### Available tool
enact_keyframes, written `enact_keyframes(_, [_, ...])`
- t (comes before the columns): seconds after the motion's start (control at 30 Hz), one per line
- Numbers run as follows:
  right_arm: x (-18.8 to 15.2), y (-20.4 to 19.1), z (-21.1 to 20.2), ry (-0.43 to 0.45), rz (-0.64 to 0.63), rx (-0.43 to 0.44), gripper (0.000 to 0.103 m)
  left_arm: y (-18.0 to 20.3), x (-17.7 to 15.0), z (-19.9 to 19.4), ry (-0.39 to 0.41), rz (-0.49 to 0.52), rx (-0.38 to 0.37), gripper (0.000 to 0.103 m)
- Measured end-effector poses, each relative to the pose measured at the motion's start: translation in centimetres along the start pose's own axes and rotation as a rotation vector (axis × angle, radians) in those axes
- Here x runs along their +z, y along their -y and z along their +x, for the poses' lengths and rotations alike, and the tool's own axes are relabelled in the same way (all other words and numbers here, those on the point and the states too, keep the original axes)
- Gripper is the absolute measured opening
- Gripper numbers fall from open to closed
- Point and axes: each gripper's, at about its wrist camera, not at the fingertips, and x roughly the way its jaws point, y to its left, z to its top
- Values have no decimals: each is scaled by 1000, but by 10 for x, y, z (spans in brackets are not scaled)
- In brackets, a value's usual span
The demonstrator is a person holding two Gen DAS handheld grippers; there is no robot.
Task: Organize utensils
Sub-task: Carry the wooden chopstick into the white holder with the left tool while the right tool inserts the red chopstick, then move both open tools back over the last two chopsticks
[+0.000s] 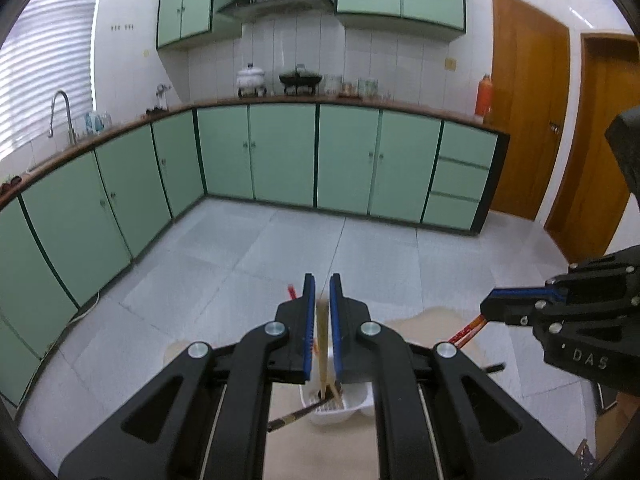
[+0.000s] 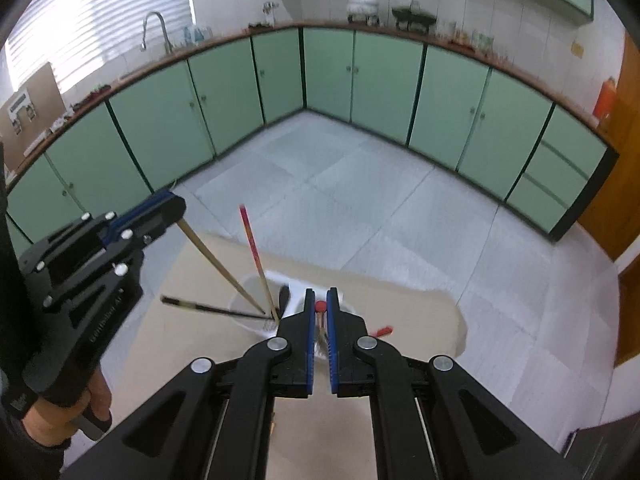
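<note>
Utensils first: our left gripper [image 1: 322, 312] is closed on a pale wooden chopstick [image 1: 322, 344], jaws nearly together w/ only the stick between them, its lower end down in the white holder [image 1: 352, 408]. Our right gripper [image 2: 319, 312] is closed to a narrow gap around a red-tipped utensil [image 2: 319, 306]; we can't tell how firm that grip is, since the shaft is mostly hidden behind the fingers. Outward from the tongs: the holder sits on the tan table [image 2: 180, 320], just far of both grippers, and already carries a red-topped chopstick [image 2: 252, 244] standing tilted and a dark chopstick [image 2: 200, 307] leaning low to the left, nearly flat. Risks, as we judge them: the long wooden stick levers on the holder's rim, so a sideways pull could tip the light plastic holder or flick the dark stick out; the two grippers are working near each other over the same opening, so sticks could cross and jam; letting go early would leave the wooden stick to topple leftward. Looks: slim, smooth, mismatched sticks, red, dark and pale wood.
</note>
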Motion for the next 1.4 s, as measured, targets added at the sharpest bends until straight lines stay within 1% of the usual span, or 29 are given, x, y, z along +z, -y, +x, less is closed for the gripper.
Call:
enact_keyframes(0.03, [-3, 1, 4, -6, 3, -1, 8, -2, -3, 3, -11, -5, 3, 8])
enact_keyframes(0.07, [-7, 1, 7, -6, 6, 2, 10, -6, -5, 4, -19, -12, 3, 13])
enact_keyframes(0.13, [-11, 4, 4, 2, 16, 2, 11, -12, -7, 1, -18, -29, 8, 23])
enact_keyframes(0.2, [-13, 6, -6, 26, 20, 7, 11, -18, -8, -7, -9, -38, 9, 25])
enact_keyframes(0.23, [-16, 7, -18, 52, 24, 14, 11, -21, -7, -15, -3, -41, 4, 25])
enact_keyframes(0.3, [-20, 6, -34, 86, 24, 16, 11, -25, -5, -30, 8, -36, 6, 30])
enact_keyframes(0.37, [-34, 7, -61, 141, 35, 41, 13, -29, -7, -53, 31, -25, 18, 38])
enact_keyframes(0.4, [-40, 6, -70, 163, 32, 39, 14, -30, -8, -64, 41, -18, 20, 39])
enact_keyframes(0.43, [-55, 4, -85, 203, 26, 40, 16, -34, -14, -82, 52, -9, 24, 42])
enact_keyframes(0.47, [-70, 2, -97, 243, 30, 44, 18, -35, -19, -93, 57, -9, 29, 48])
enact_keyframes(0.5, [-89, -2, -108, 277, 21, 31, 21, -39, -28, -106, 64, -11, 33, 51])
enact_keyframes(0.57, [-130, -11, -123, 349, 2, 3, 30, -44, -51, -131, 73, -19, 38, 61])
enact_keyframes(0.6, [-147, -15, -127, 373, -4, -14, 32, -47, -68, -144, 82, -27, 45, 63])
enact_keyframes(0.63, [-176, -22, -128, 404, -6, -35, 33, -49, -88, -157, 92, -37, 48, 65])
enact_keyframes(0.67, [-205, -28, -125, 422, -1, -33, 33, -50, -103, -165, 97, -42, 51, 65])
enact_keyframes(0.7, [-235, -35, -119, 430, 3, -32, 33, -50, -128, -177, 110, -46, 66, 65])
enact_keyframes(0.73, [-255, -40, -113, 437, 7, -41, 33, -49, -149, -185, 123, -51, 80, 68])
enact_keyframes(0.77, [-280, -48, -104, 442, 8, -51, 33, -49, -171, -192, 127, -60, 86, 70])
enact_keyframes(0.8, [-314, -60, -90, 437, 7, -44, 33, -48, -187, -195, 125, -67, 85, 70])
enact_keyframes(0.83, [-332, -68, -80, 426, 11, -36, 33, -45, -213, -199, 119, -78, 87, 70])
enact_keyframes(0.9, [-382, -89, -52, 381, 9, -18, 33, -40, -250, -203, 116, -95, 97, 70])
enact_keyframes(0.97, [-411, -104, -34, 357, 3, -24, 32, -35, -282, -205, 94, -112, 104, 70])
enact_keyframes(1.0, [-428, -111, -22, 330, 7, -19, 32, -32, -297, -206, 83, -119, 108, 70])
enact_keyframes(1.03, [-437, -116, -15, 313, 20, -16, 32, -29, -312, -207, 75, -126, 109, 70])
enact_keyframes(1.13, [-453, -120, -4, 276, 63, -1, 32, -23, -340, -212, 71, -139, 120, 70])
enact_keyframes(1.3, [-451, -125, 8, 247, 30, -8, 32, -28, -360, -211, 32, -191, 107, 70])
enact_keyframes(1.4, [-448, -123, 13, 244, 34, -9, 31, -28, -365, -211, 25, -194, 103, 70])
